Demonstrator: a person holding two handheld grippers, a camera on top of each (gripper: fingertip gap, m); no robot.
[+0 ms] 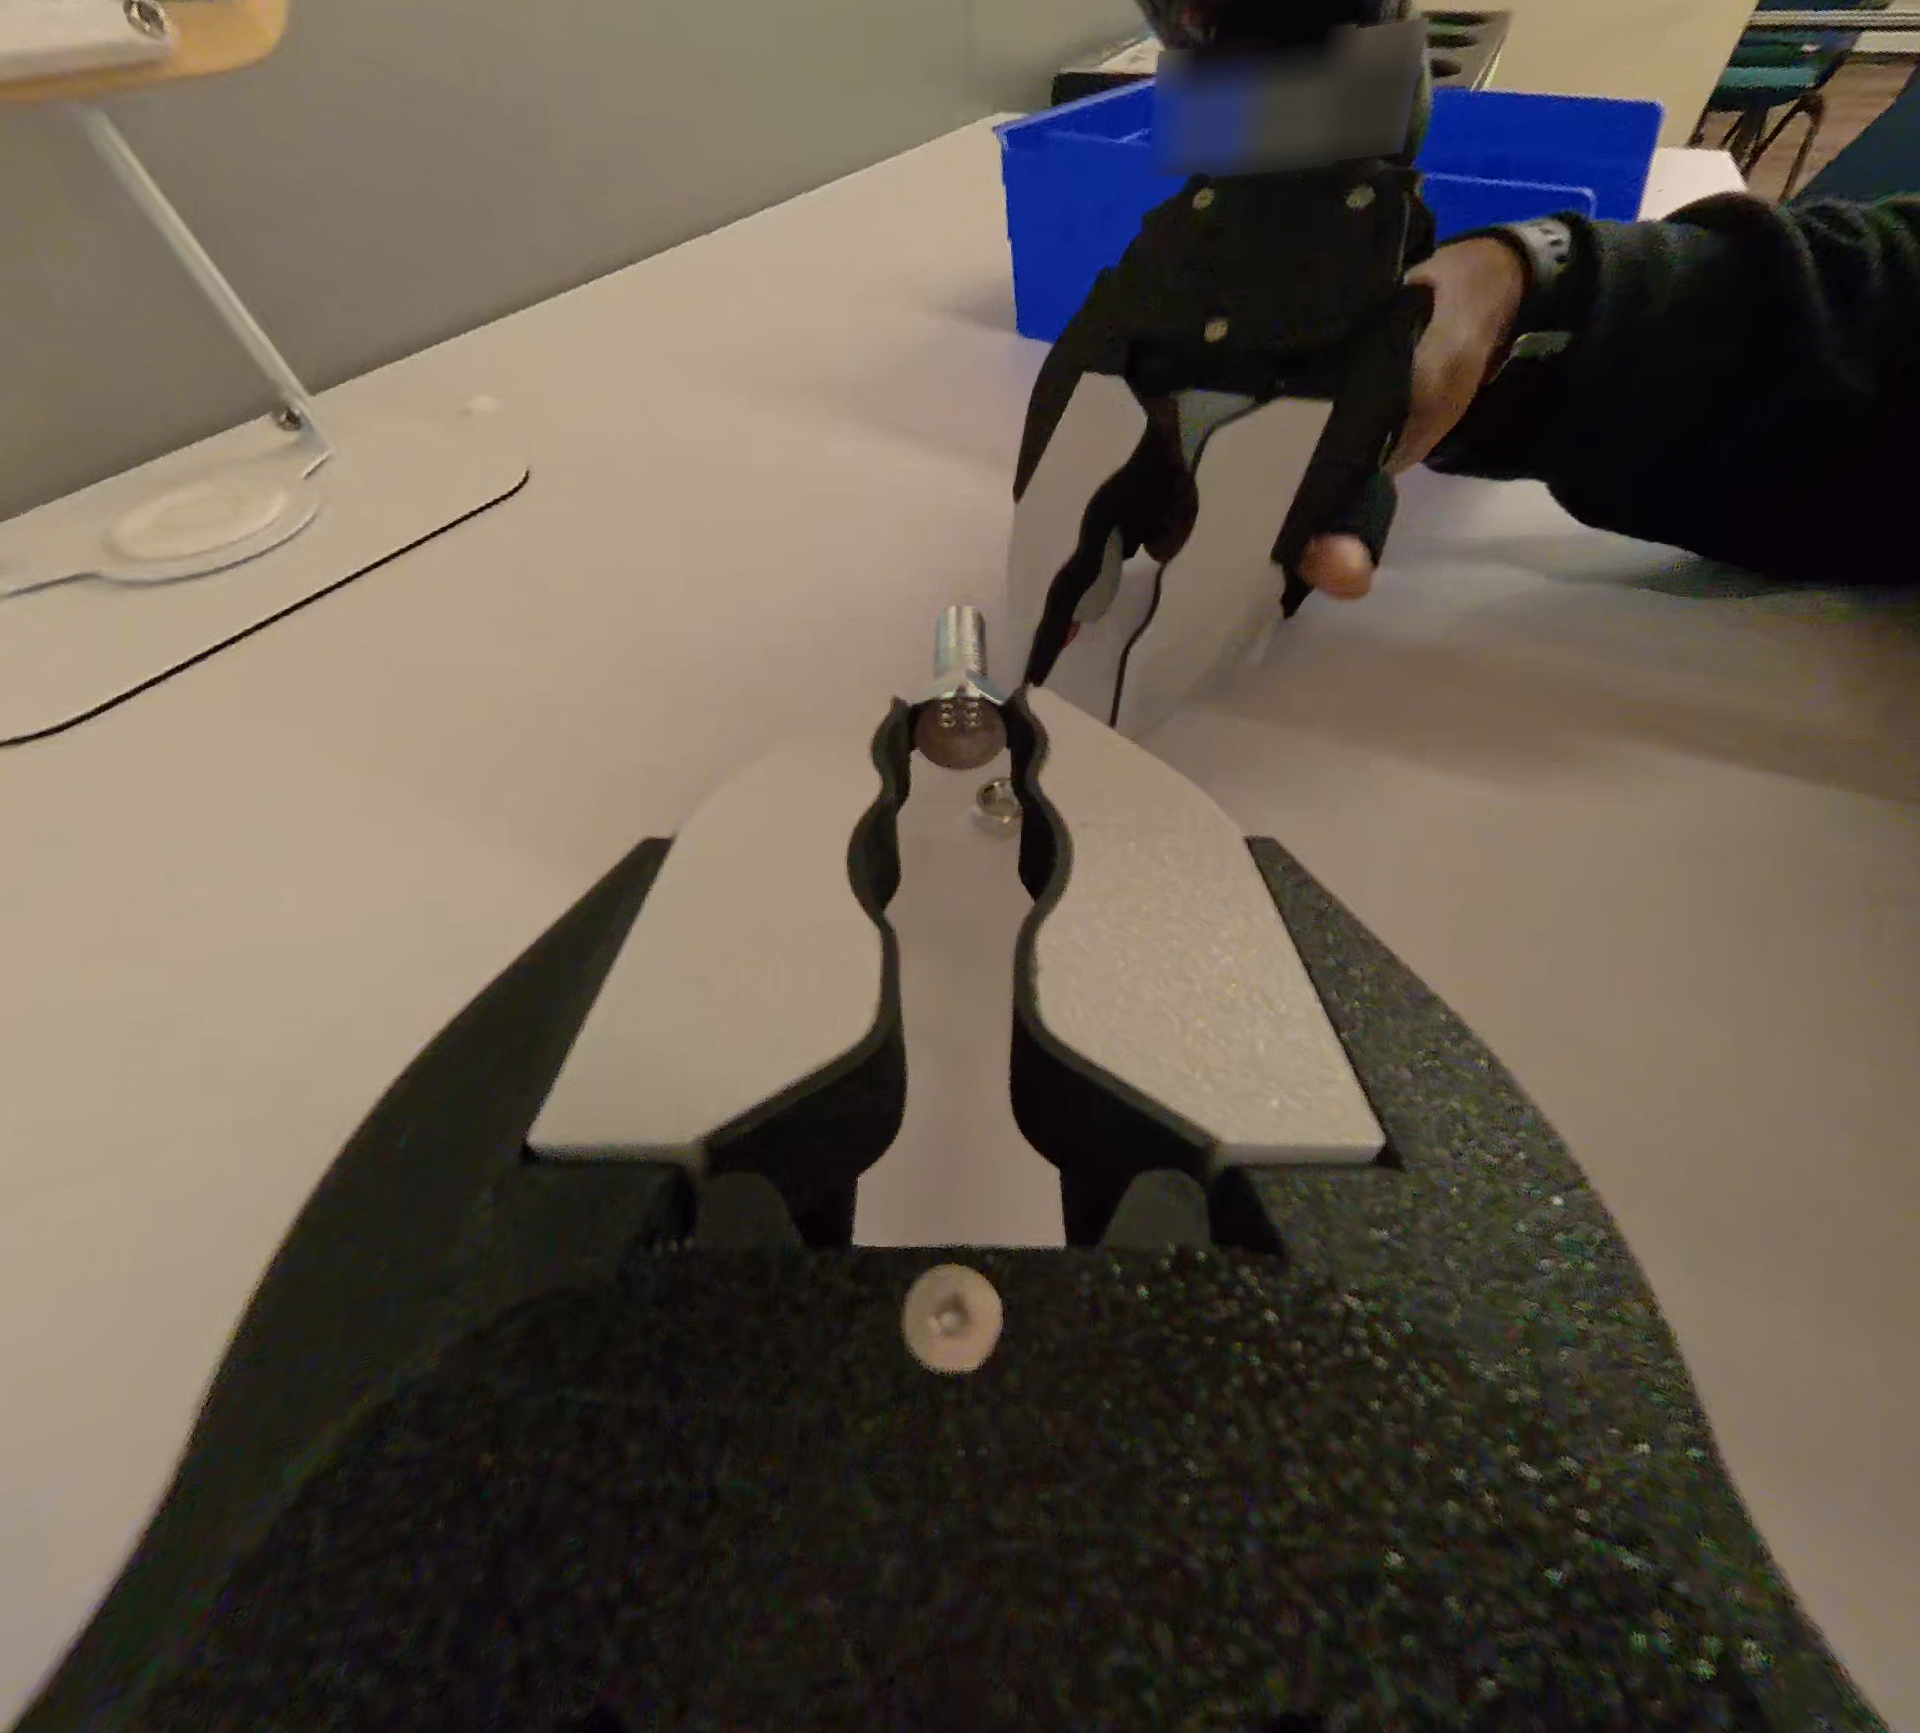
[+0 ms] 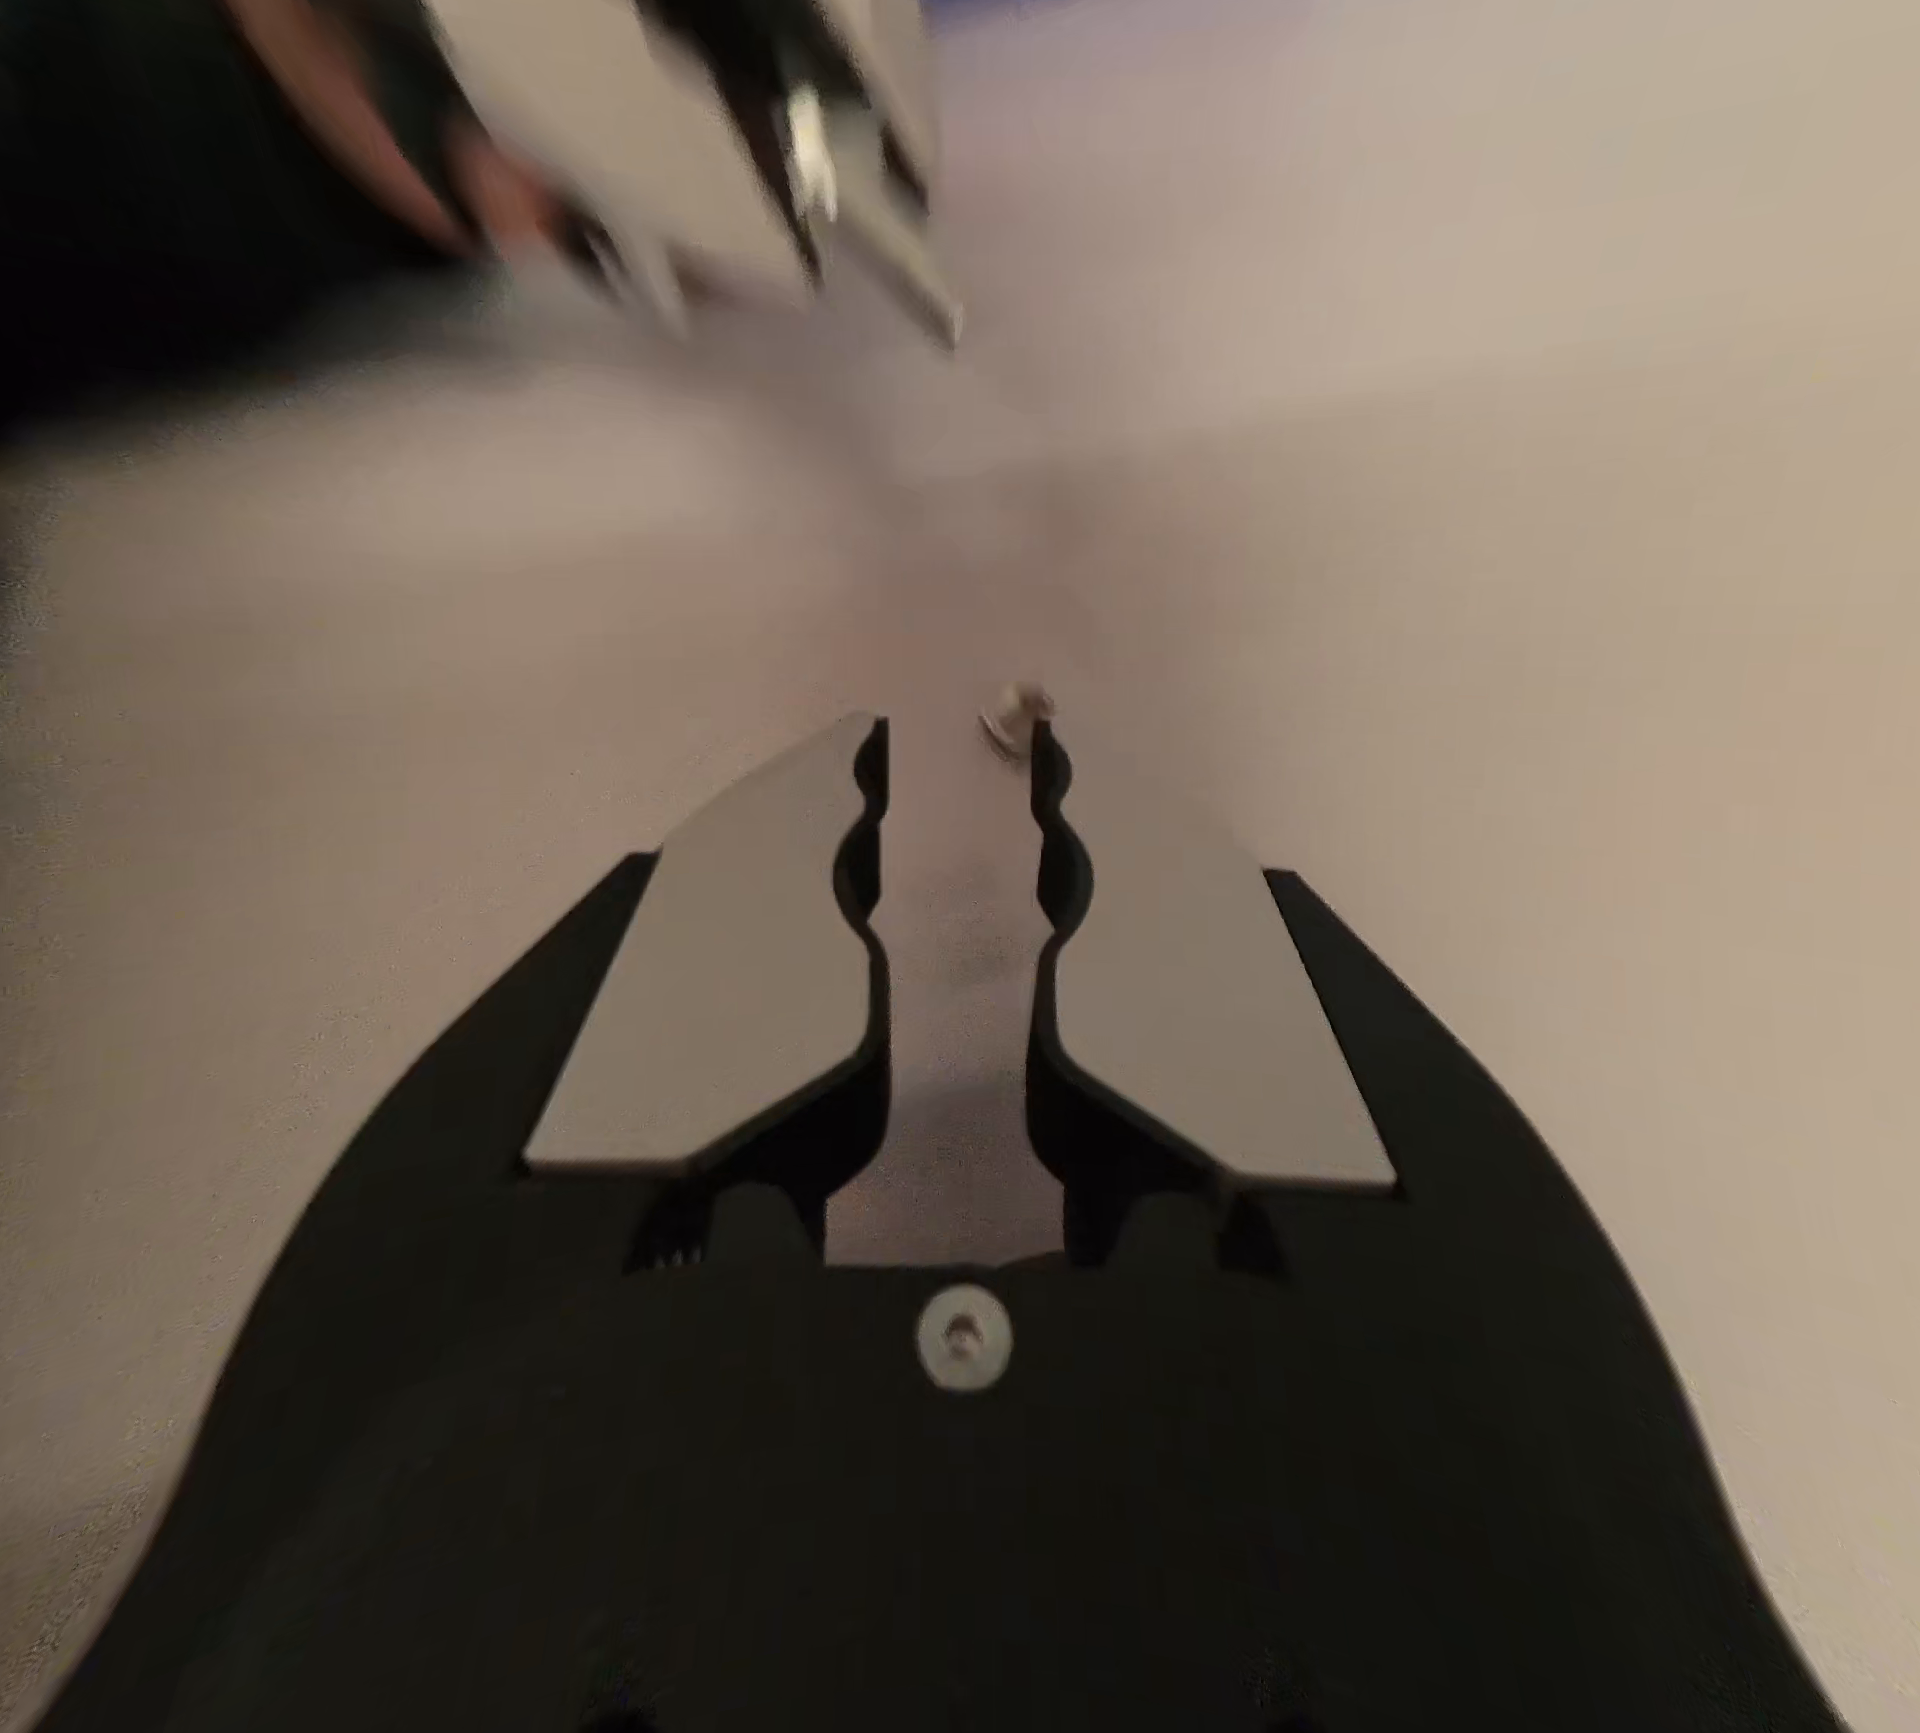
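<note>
my left hand-held gripper (image 1: 958,715) is clamped on the hex head of a silver bolt (image 1: 964,655), right at the fingertips, with the threaded shank sticking out past them over the bench (image 1: 623,603). a little silver nut (image 1: 995,805) lies on the bench under the gap between the fingers, close to the right-side one.

my right hand-held gripper (image 2: 961,727) has its jaws parted with nothing squeezed between them. its view is pretty blurry, but the nut (image 2: 1013,727) sits just off the right-side fingertip, looks loose. from the left one's view the right one (image 1: 1153,634) hangs just ahead and to the right, its tip close to the bolt head. a blue bin (image 1: 1538,135) stands farther back behind it.
</note>
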